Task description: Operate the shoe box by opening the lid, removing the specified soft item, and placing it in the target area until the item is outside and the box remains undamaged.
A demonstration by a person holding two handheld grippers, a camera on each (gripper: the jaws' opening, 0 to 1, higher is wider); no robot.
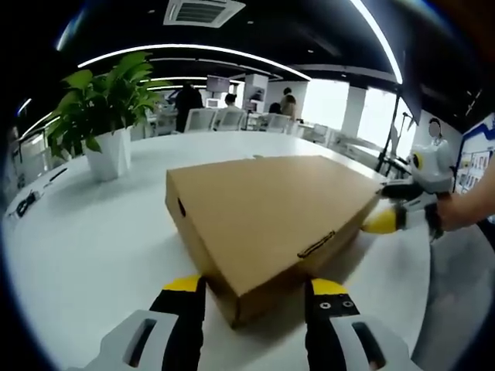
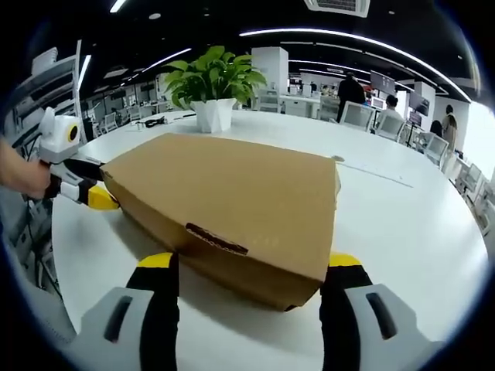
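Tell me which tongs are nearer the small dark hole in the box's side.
Left. The left tongs straddle the box corner next to the hole; the right tongs sit at the opposite corner.

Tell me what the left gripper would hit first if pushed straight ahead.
Most likely the near corner of the closed cardboard shoe box, which sits between the open jaws of the left gripper. Depth is hard to judge through the fisheye.

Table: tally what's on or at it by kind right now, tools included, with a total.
Cardboard shoe box, lid closed: 1
Potted plant in a white pot: 1
Tools: 2, the left tool and the right tool, each open with its jaws either side of a box corner
Total: 4
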